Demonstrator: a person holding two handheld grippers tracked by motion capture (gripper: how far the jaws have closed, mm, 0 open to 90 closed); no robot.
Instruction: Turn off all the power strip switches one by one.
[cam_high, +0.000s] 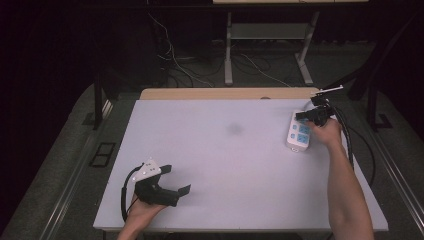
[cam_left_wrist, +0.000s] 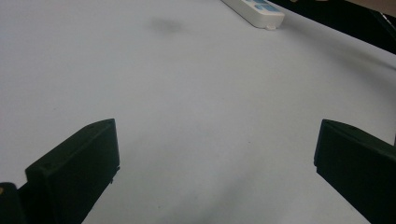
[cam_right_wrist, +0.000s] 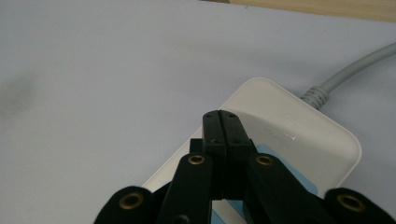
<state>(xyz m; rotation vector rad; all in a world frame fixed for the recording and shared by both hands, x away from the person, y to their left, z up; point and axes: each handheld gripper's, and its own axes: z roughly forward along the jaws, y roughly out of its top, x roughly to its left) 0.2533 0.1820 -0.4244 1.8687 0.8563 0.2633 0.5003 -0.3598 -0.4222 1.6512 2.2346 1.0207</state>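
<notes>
The right gripper (cam_right_wrist: 222, 116) has its jaws pressed flat together with nothing between them, and its tip hangs over the power strip (cam_right_wrist: 299, 140), above the plain white end next to the blue socket panel. Whether the tip actually touches the casing cannot be told from these views. The strip (cam_high: 298, 132) lies near the far right edge of the table (cam_high: 215, 165), its grey cord (cam_right_wrist: 350, 70) leaving from the far end toward the table's back edge.

The left gripper (cam_high: 176, 181) rests near the front left of the table, well apart from the strip, jaws spread wide and holding nothing.

Risks, as a judgement: if the closed tip is meant to press a switch or button (none can be made out under the jaws), a push that lands off-centre could slide the light strip across the smooth tabletop rather than press anything, since nothing braces it and the other gripper is too far off to steady it. A push toward the right could nudge it to the table edge, and the cord could drag or twist it. The tip could also skid off the rounded casing.

No brand, label or readable writing shows on the strip; a faint mark on the white end is too blurred to read.
</notes>
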